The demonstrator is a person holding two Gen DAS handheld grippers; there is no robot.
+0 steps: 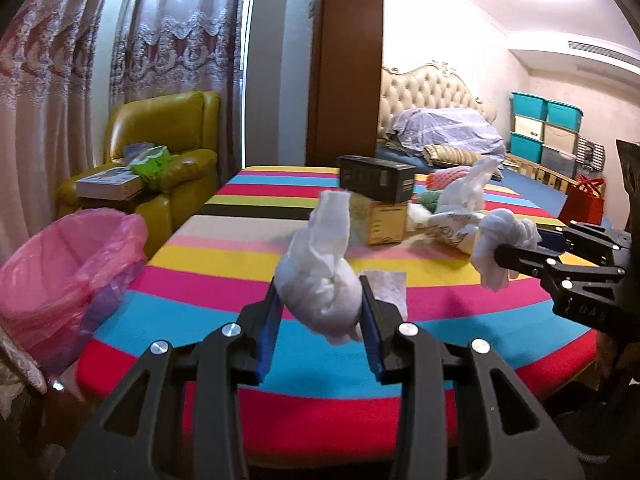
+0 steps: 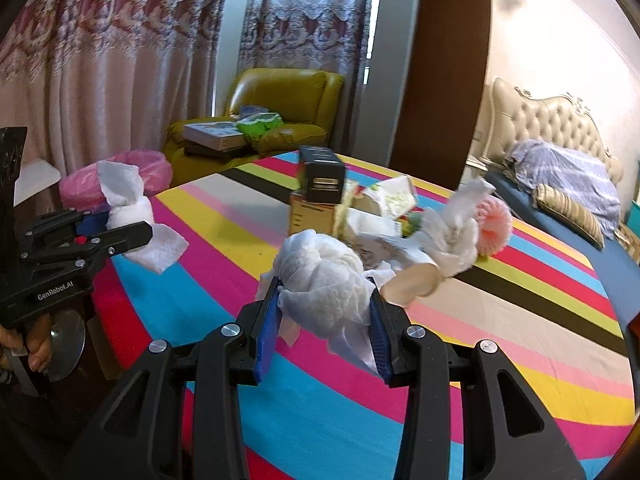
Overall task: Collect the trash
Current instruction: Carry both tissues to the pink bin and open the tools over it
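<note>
My left gripper (image 1: pixel 320 300) is shut on a knotted white tissue wad (image 1: pixel 320 280) held above the striped table (image 1: pixel 240 256). It also shows in the right wrist view (image 2: pixel 124 208). My right gripper (image 2: pixel 324 300) is shut on a second white tissue wad (image 2: pixel 324 276), seen from the left wrist view (image 1: pixel 504 240) at the right. A bin lined with a pink bag (image 1: pixel 60 264) stands off the table's left edge. A third twisted tissue (image 2: pixel 456 224) lies on the table by the boxes. A flat white tissue (image 1: pixel 386 286) lies on the table under the left gripper.
A black box (image 1: pixel 376 178) sits on a yellow box (image 1: pixel 384 220) mid-table, with wrappers and a pink brush (image 2: pixel 496 228) beside them. A yellow armchair (image 1: pixel 160 152) with boxes stands behind the bin. A bed (image 1: pixel 444 136) and storage crates (image 1: pixel 544 132) lie at the far right.
</note>
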